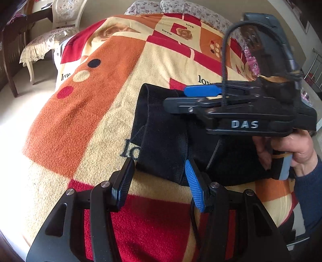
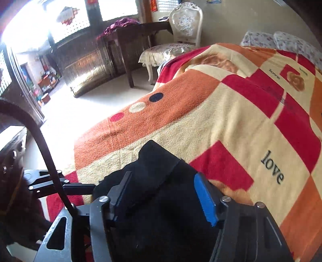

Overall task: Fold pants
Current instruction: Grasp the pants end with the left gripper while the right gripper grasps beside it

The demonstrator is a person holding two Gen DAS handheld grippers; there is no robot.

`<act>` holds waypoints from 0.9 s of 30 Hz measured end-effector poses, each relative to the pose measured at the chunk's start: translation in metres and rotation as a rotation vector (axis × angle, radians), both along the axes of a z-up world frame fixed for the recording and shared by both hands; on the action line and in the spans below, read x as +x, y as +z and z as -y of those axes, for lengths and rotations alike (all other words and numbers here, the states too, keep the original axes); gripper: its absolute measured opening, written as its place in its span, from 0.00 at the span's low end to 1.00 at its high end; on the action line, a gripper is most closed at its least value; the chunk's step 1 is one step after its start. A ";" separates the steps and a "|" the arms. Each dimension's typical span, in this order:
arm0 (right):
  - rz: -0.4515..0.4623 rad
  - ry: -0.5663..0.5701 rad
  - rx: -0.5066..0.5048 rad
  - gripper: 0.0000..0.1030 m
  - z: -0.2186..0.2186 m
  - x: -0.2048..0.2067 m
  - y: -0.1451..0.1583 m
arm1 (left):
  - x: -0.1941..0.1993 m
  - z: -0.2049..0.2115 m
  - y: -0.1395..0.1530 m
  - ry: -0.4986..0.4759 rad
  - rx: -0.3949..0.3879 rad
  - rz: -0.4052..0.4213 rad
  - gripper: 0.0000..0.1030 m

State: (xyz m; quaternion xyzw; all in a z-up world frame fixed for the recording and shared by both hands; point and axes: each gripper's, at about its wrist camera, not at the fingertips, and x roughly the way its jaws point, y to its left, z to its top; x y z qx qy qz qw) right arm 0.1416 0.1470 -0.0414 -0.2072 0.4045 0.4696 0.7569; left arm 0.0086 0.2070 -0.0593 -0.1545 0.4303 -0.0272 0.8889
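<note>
A: What is seen from the left wrist camera?

B: The black pants are seen folded into a bundle on a bed covered by a checked blanket in orange, red and cream, printed with "love". The left gripper is held with its fingers spread wide at the near edge of the bundle; nothing is clamped between them. The right gripper is held above the pants by a hand; its fingers are seen side-on, so whether they are parted cannot be told from here.

A: And the room?

B: A white chair with a lace seat cover is seen beside the bed, and a floral pillow at its head.

A: And the right wrist camera?

B: The right gripper is shown with its fingers apart, the pants lying under and between them, not pinched. The blanket is spread beyond. A dark wooden desk with purple cloth heaped on it is seen by the bright windows, with the chair next to it.
</note>
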 end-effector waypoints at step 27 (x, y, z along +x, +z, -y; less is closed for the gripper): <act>-0.037 -0.132 0.120 0.07 -0.007 0.029 0.000 | 0.042 -0.012 0.014 -0.033 0.085 0.019 0.15</act>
